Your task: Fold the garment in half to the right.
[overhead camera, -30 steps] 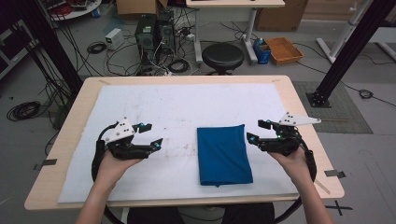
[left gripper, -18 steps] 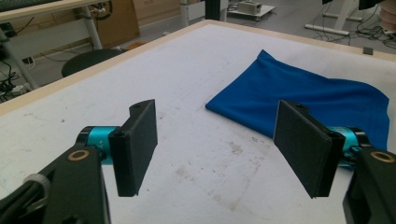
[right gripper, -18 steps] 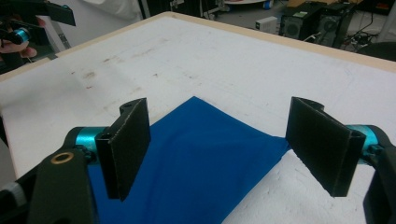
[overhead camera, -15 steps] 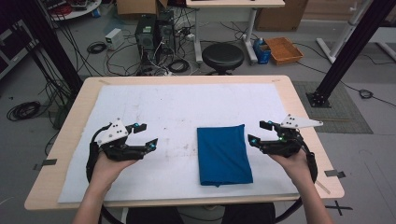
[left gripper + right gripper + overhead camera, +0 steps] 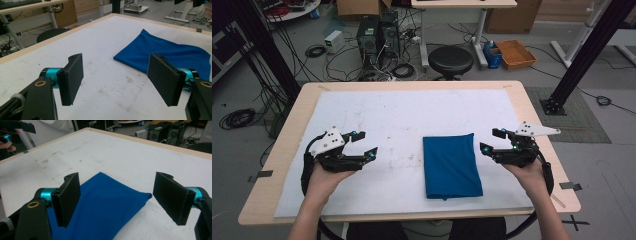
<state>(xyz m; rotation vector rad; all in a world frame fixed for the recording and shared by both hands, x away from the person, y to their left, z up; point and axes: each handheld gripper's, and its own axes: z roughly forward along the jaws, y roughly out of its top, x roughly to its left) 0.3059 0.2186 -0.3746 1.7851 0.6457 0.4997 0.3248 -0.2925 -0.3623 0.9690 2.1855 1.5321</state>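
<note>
Drawing both hands outward since a moment ago, I hold my left gripper [image 5: 368, 144] and right gripper [image 5: 490, 141] wide open and empty. The folded blue cloth [image 5: 450, 165] lies flat between them on the white mat [image 5: 402, 115], untouched, so the folding looks finished.

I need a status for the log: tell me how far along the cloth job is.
Done: the blue cloth already lies folded into a flat rectangle on the white mat. In hand: nothing; the left gripper and right gripper sit open on either side, clear of it. Left: any further fold or moving it away.
</note>
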